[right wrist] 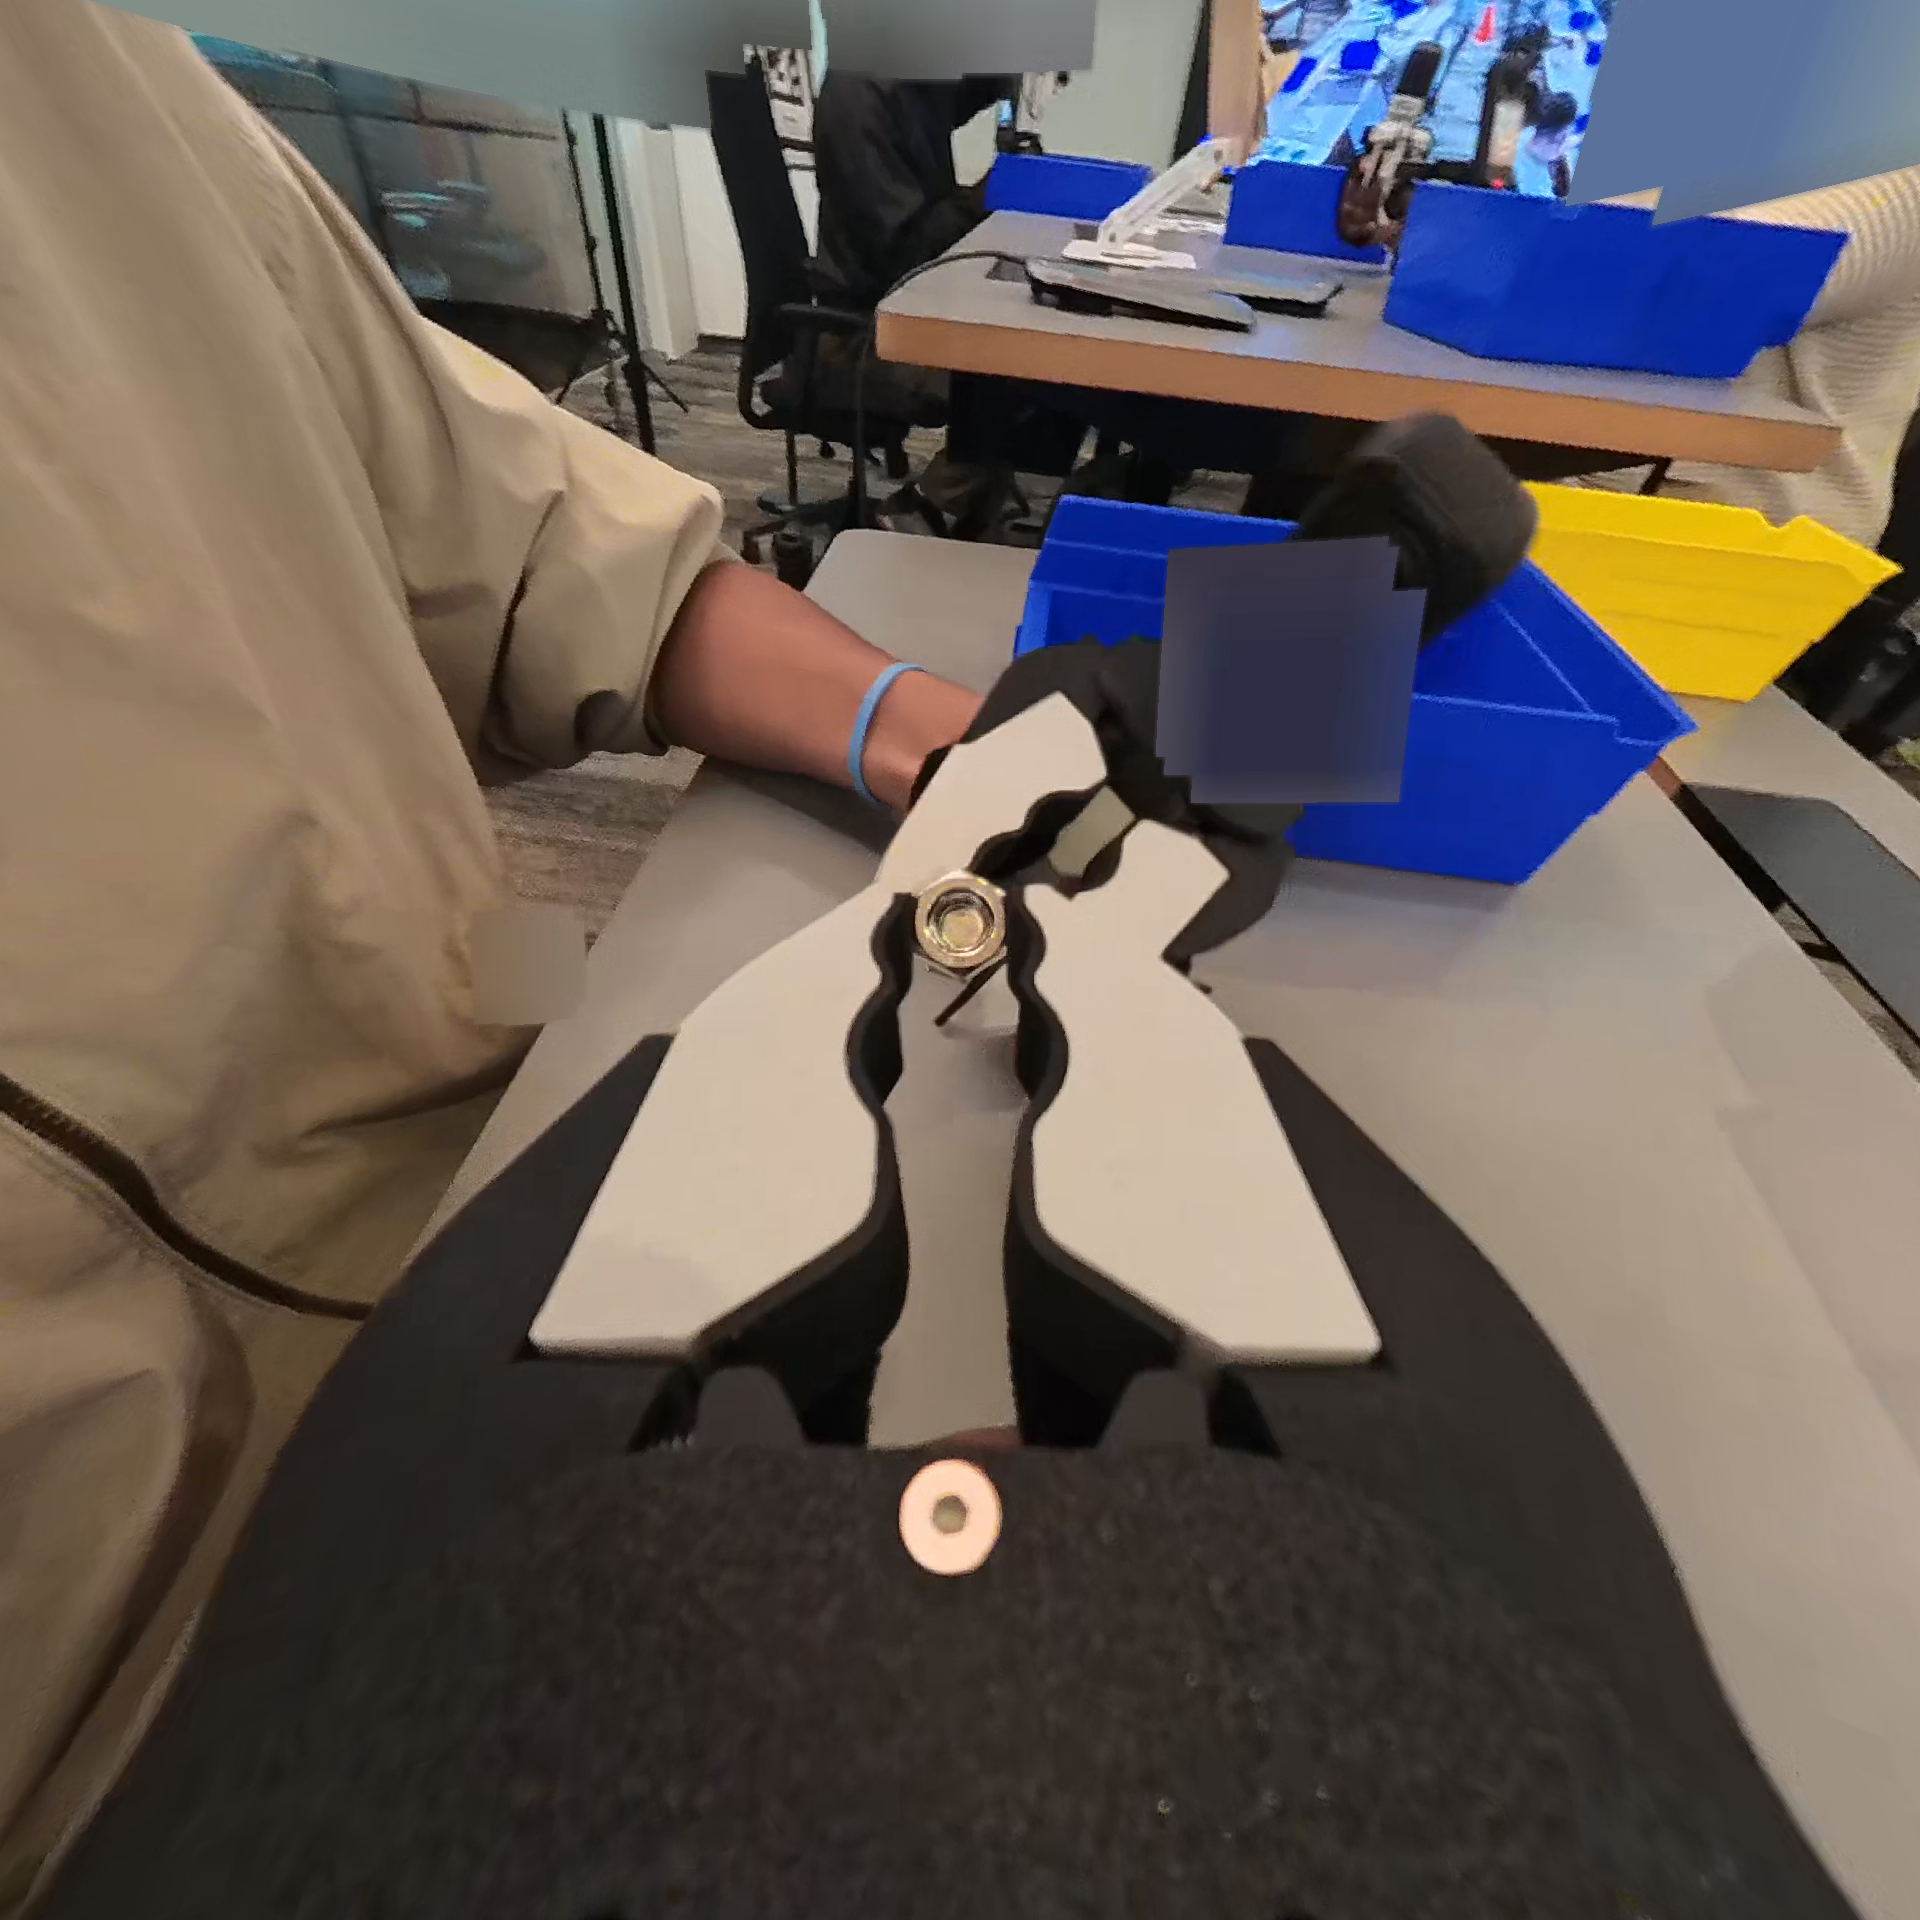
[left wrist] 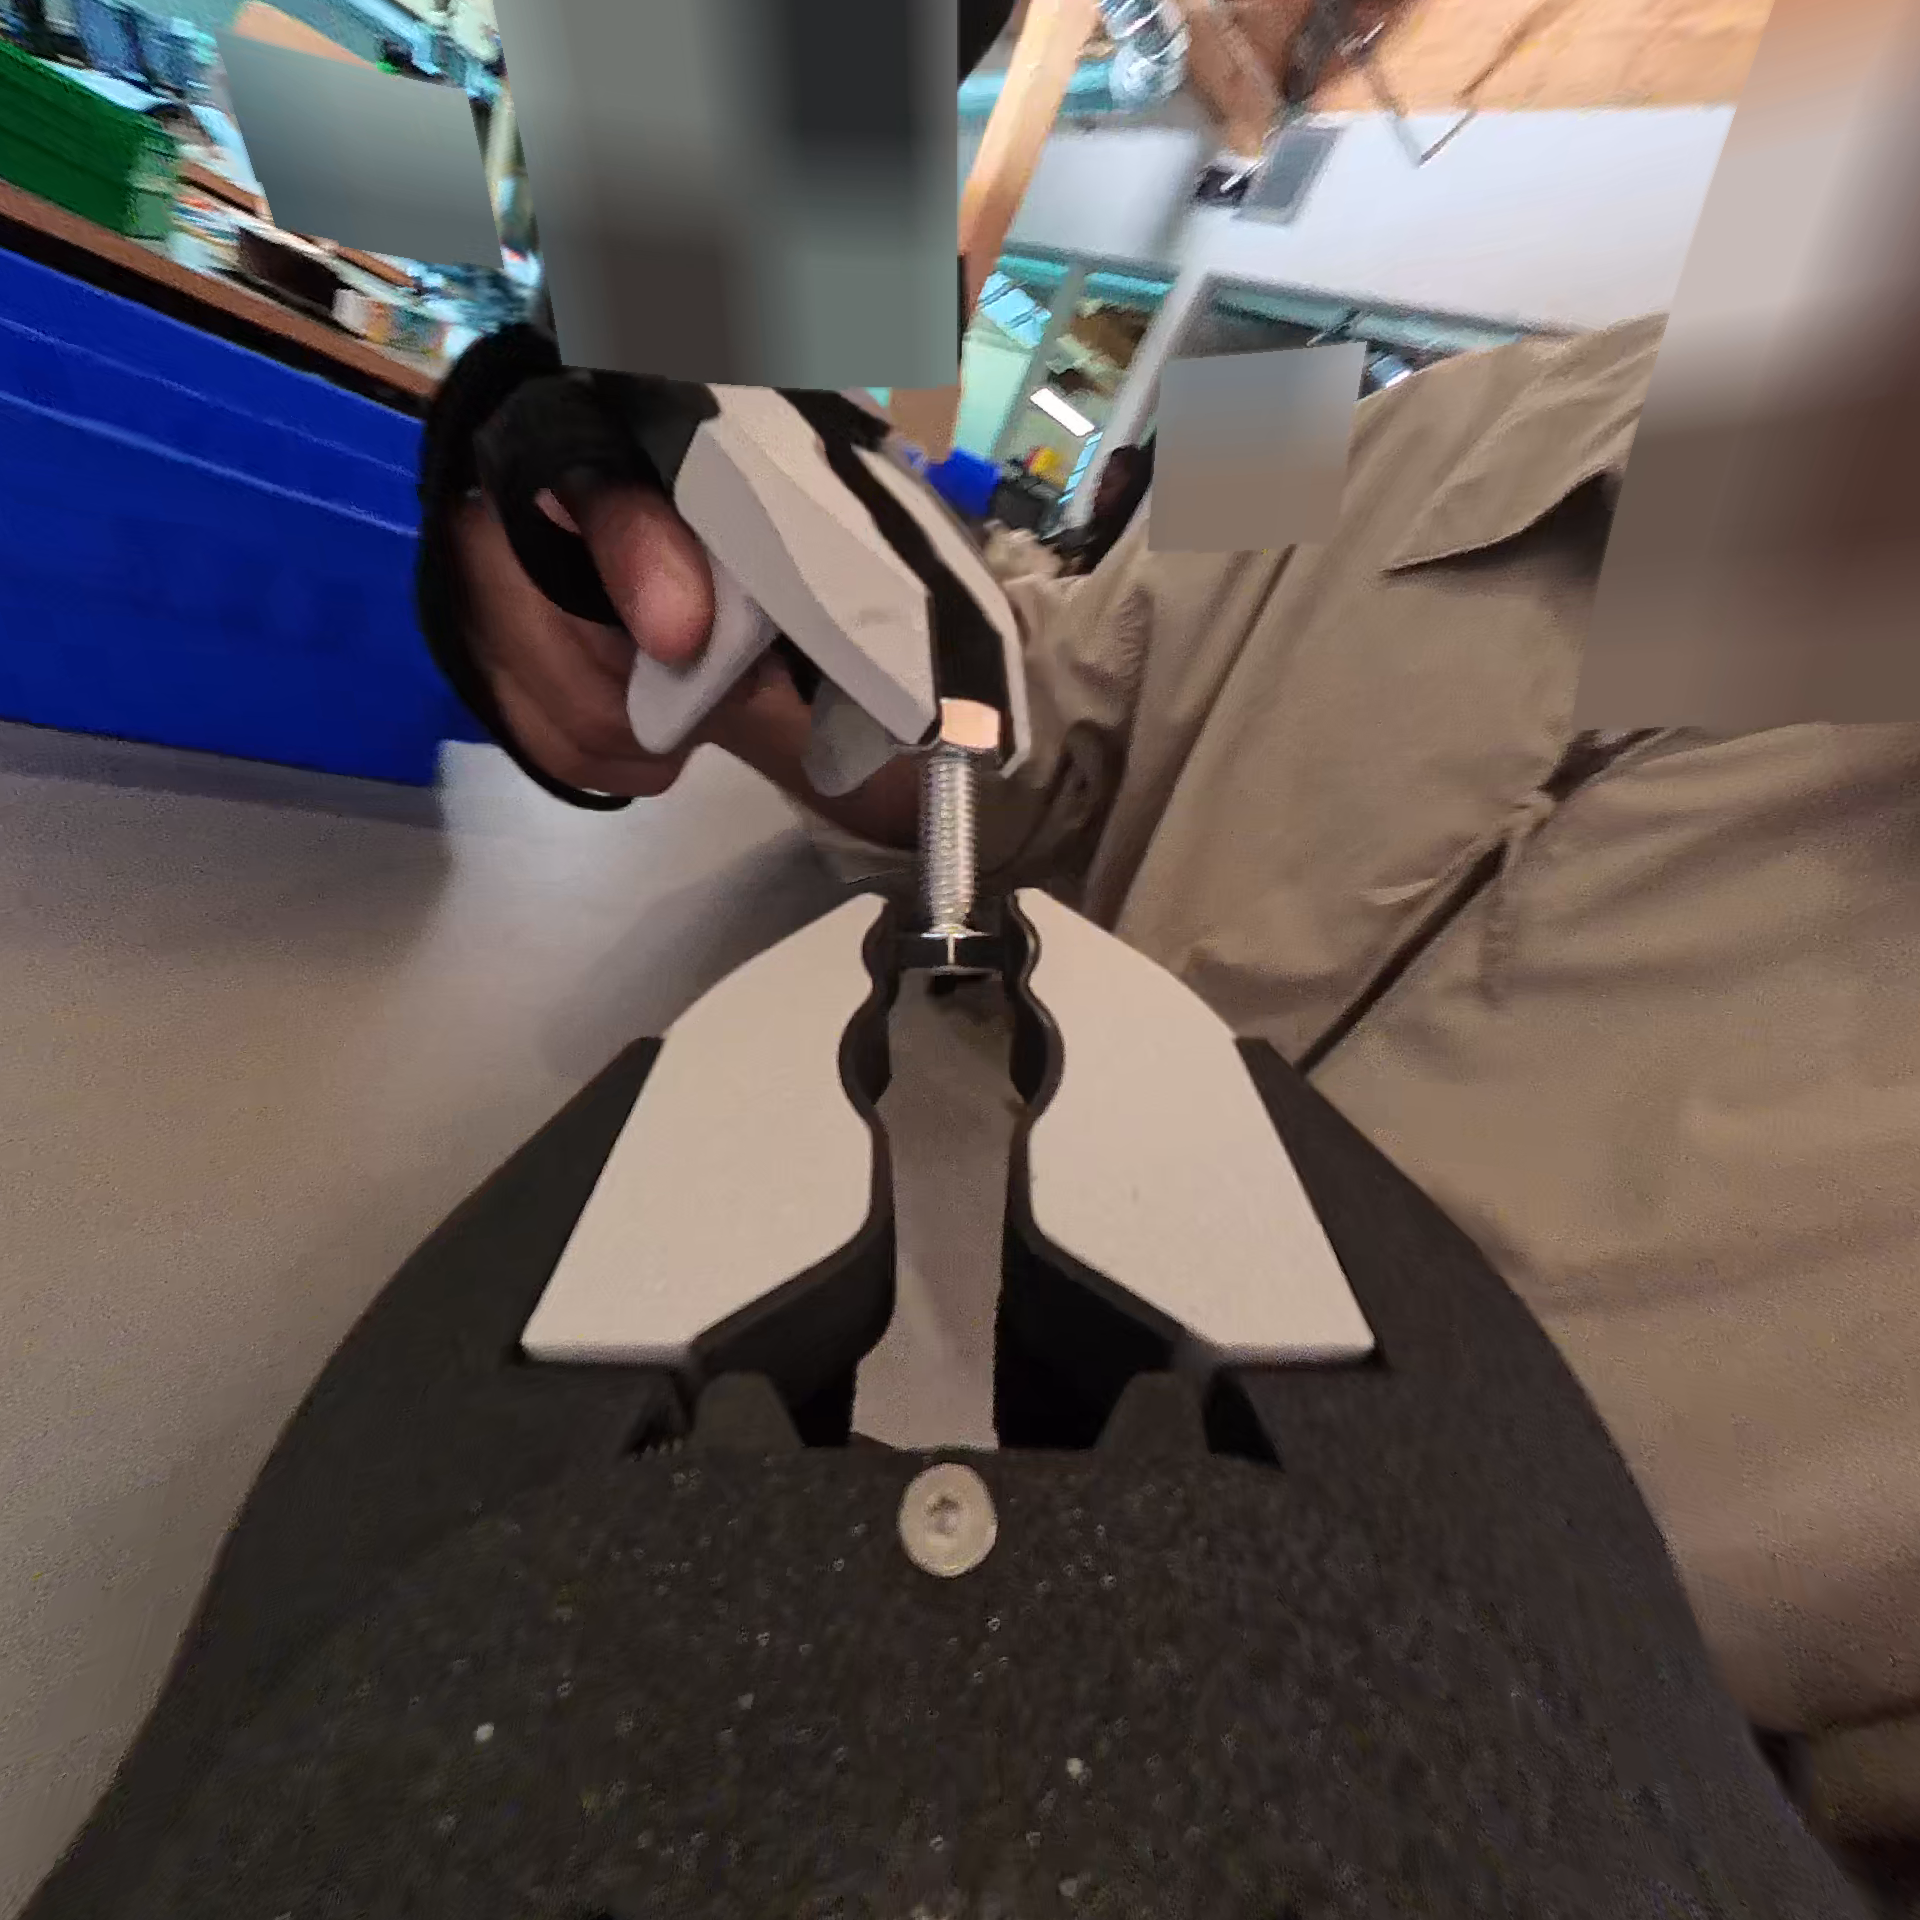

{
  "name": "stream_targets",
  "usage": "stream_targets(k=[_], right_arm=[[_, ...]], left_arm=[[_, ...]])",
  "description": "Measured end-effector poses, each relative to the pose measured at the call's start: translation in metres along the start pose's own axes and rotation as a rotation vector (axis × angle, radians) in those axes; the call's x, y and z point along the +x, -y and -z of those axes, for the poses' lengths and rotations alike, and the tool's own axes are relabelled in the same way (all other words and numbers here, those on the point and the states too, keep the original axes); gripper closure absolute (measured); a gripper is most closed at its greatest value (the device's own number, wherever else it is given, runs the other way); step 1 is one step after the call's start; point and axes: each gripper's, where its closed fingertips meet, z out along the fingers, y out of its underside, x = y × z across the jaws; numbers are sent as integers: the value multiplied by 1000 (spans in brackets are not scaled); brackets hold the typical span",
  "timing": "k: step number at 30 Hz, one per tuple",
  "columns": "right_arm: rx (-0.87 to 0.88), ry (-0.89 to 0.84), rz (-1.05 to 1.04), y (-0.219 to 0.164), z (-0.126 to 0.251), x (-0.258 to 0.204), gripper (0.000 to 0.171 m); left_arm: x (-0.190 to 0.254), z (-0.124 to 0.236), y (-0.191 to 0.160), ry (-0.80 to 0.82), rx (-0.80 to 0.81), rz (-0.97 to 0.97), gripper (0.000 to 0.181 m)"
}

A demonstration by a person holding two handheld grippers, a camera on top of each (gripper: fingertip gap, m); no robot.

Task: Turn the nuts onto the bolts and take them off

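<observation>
In the left wrist view my left gripper [left wrist: 951,935] is shut on the hex head of a silver bolt [left wrist: 949,831]. The threaded shaft stands up from the tips. Its top end sits between the tips of my right gripper [left wrist: 968,727], held by a hand above. In the right wrist view my right gripper [right wrist: 961,914] is shut on a silver hex nut [right wrist: 961,925]. The bolt's end shows in the nut's hole. The left gripper's grey fingers [right wrist: 997,790] lie just behind the nut. Both are held above the grey table [right wrist: 1455,1039].
A blue bin [right wrist: 1455,748] stands on the table just behind the grippers, and it also shows in the left wrist view [left wrist: 208,520]. A yellow bin [right wrist: 1704,592] is beyond it. The person's beige sleeve [right wrist: 260,623] fills the left side. Another table with blue bins [right wrist: 1610,281] is farther back. My two grippers' fingertips are within a few centimetres of each other.
</observation>
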Motion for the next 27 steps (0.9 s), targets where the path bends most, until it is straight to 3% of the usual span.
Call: stream_targets(k=[12, 21, 27], right_arm=[[77, -179, -165, -8, 21, 33, 154], [153, -347, -349, -18, 26, 61, 154], [129, -470, -454, -21, 22, 74, 154]], left_arm=[[-48, 7, 18, 630, -103, -423, 163], [-79, 24, 26, 1083, -142, -637, 163], [-89, 32, 23, 1140, -91, -544, 163]])
